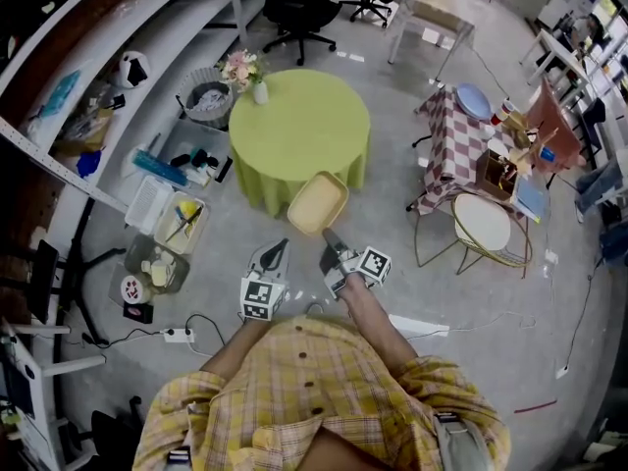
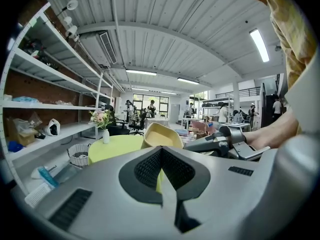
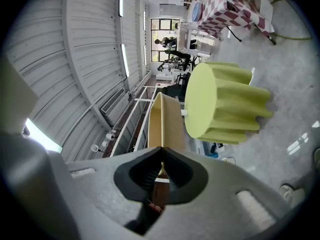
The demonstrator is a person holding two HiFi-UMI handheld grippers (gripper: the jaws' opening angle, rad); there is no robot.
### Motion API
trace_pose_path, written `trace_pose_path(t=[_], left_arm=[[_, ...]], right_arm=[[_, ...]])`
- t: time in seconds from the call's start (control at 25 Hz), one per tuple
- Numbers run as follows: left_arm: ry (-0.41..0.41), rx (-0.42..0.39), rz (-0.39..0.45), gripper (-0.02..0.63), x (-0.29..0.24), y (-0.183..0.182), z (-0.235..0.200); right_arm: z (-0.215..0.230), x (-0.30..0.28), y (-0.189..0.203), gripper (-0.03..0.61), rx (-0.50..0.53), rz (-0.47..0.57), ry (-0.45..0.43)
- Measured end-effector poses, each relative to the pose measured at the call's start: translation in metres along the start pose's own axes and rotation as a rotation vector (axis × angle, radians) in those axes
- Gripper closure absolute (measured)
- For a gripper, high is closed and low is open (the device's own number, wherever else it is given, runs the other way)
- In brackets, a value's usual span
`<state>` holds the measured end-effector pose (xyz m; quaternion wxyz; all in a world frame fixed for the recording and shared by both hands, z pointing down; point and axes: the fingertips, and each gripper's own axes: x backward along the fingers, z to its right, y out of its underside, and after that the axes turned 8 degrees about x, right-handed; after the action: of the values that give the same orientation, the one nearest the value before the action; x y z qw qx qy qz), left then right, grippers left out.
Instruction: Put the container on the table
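Head view, right tool: your right tool (image 1: 332,241) is clamped on the near rim of the yellow container (image 1: 317,202).
Head view, container: you hold it in the air at the near edge of the round green worktop (image 1: 299,126), not set down on it.
Head view, left tool: your left tool (image 1: 275,253) sits just beside the right tool, apart from the container.
Left gripper view, left tool: its jaws are closed together with nothing between them. The container (image 2: 161,135) shows ahead, in front of the worktop (image 2: 117,146).
Right gripper view, right tool: its jaws pinch the container's (image 3: 167,124) thin rim, seen edge-on. The worktop (image 3: 205,101) lies beyond, apart.
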<state>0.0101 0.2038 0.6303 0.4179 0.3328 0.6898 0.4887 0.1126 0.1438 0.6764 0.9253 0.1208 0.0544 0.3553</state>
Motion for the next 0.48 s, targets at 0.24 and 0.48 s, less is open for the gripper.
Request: trace_pose_path(t=[0.24,0.48], left_arm=[[-0.023,0.005,0.000,0.609,-0.002,0.007,0.029],[-0.023,-0.008,0.002,0.609,0.000,0.006,0.042]], right_arm=[[0.000,0.018,-0.006,0.566,0.030,-0.041,0.008],[0.004,0.031,-0.006,0.566,0.020,-0.036,0.024]])
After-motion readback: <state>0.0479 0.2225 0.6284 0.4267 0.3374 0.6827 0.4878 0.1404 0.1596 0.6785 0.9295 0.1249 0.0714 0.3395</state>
